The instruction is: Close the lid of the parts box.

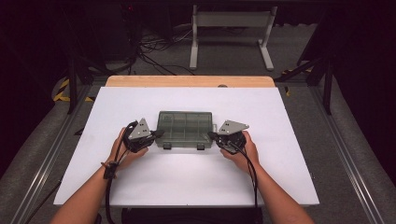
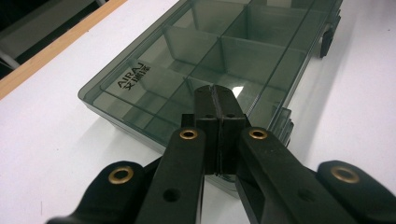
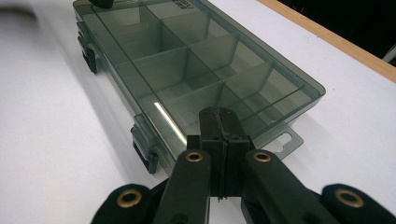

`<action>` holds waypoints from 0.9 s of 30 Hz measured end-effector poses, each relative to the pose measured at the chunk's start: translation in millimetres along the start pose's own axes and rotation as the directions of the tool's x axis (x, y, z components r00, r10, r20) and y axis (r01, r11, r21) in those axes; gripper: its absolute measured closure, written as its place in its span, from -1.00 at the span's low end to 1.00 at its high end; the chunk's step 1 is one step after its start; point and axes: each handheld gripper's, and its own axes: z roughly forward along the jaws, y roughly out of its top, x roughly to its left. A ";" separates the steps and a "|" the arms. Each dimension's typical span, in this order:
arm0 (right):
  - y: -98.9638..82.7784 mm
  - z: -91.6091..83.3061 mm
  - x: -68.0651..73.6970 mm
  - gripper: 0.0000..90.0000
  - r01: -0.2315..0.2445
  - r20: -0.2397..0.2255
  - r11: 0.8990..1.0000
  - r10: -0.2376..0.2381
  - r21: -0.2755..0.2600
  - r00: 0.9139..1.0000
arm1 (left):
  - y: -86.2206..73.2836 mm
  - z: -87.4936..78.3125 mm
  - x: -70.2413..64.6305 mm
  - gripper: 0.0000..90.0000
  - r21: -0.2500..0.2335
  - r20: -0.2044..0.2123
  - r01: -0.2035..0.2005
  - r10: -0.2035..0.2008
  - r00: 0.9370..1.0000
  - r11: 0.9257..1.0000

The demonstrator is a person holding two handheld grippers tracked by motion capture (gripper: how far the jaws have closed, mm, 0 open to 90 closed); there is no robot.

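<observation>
High view: the box [image 1: 185, 129] lies mid-counter [image 1: 140, 186], long axis running 9 to 3 o'clock, lid down, its two latches on the near long edge toward me. My left gripper [image 1: 158, 135] sits at the box's 9 o'clock end, my right gripper [image 1: 211, 136] at its 3 o'clock end. Both are equally near, each tip at or just beside its short end; I cannot tell contact here.

Left gripper view: my jaws are pressed together, nothing between them. The box [image 2: 224, 51] extends from the tips toward 12–1 o'clock, and the tips overlap its near end wall.

Right gripper view: my jaws are likewise pressed together and empty. The box [image 3: 187, 60] extends toward 11 o'clock, with a latch [image 3: 144, 149] at 9 o'clock of the tips. I judge the next move acts on the two ends.
</observation>
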 end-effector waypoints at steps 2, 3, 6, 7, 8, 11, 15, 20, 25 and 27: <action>-0.1 -0.1 -0.1 1.00 0.000 0.000 1.000 0.000 0.000 1.000 | 0.2 0.1 -0.4 0.99 0.001 -0.003 0.002 -0.002 1.000 1.000; 0.2 -0.4 0.0 1.00 0.003 0.006 1.000 -0.003 0.003 1.000 | 0.2 0.3 -0.3 0.99 -0.001 -0.002 0.002 -0.002 1.000 1.000; 0.4 -1.2 0.3 1.00 0.004 0.009 1.000 -0.004 0.002 1.000 | 0.6 -0.6 -0.9 0.99 -0.003 -0.004 -0.001 0.001 1.000 1.000; 0.3 -1.3 0.2 1.00 0.002 0.010 1.000 -0.002 0.001 1.000 | 1.2 -1.4 -1.1 0.99 -0.003 -0.011 -0.011 0.011 1.000 1.000; 0.3 -1.8 -0.1 1.00 0.003 0.010 1.000 -0.003 -0.003 1.000 | 1.8 -2.2 -1.6 0.99 -0.011 -0.004 -0.004 0.004 1.000 1.000; 1.4 -4.3 -0.8 1.00 0.001 0.009 1.000 0.000 -0.019 1.000 | 3.3 -4.4 -2.1 0.98 -0.026 -0.012 -0.013 0.013 1.000 1.000; 2.9 -8.0 -1.0 0.99 0.003 0.012 0.999 -0.003 -0.045 1.000 | 5.8 -8.9 -3.7 0.96 -0.054 -0.018 -0.012 0.011 1.000 0.998; 4.0 -11.7 -0.8 0.97 0.003 0.019 0.998 -0.002 -0.069 1.000 | 7.0 -11.6 -5.3 0.91 -0.078 -0.009 -0.011 0.011 1.000 0.997; 5.1 -12.5 -0.2 0.96 0.006 0.020 0.997 -0.004 -0.079 1.000 | 7.9 -13.1 -6.8 0.83 -0.092 -0.024 -0.014 0.012 1.000 0.996; 5.2 -12.2 -0.2 0.94 0.008 0.023 0.997 -0.007 -0.080 1.000 | 7.7 -12.8 -6.7 0.80 -0.093 -0.022 -0.015 0.013 1.000 0.996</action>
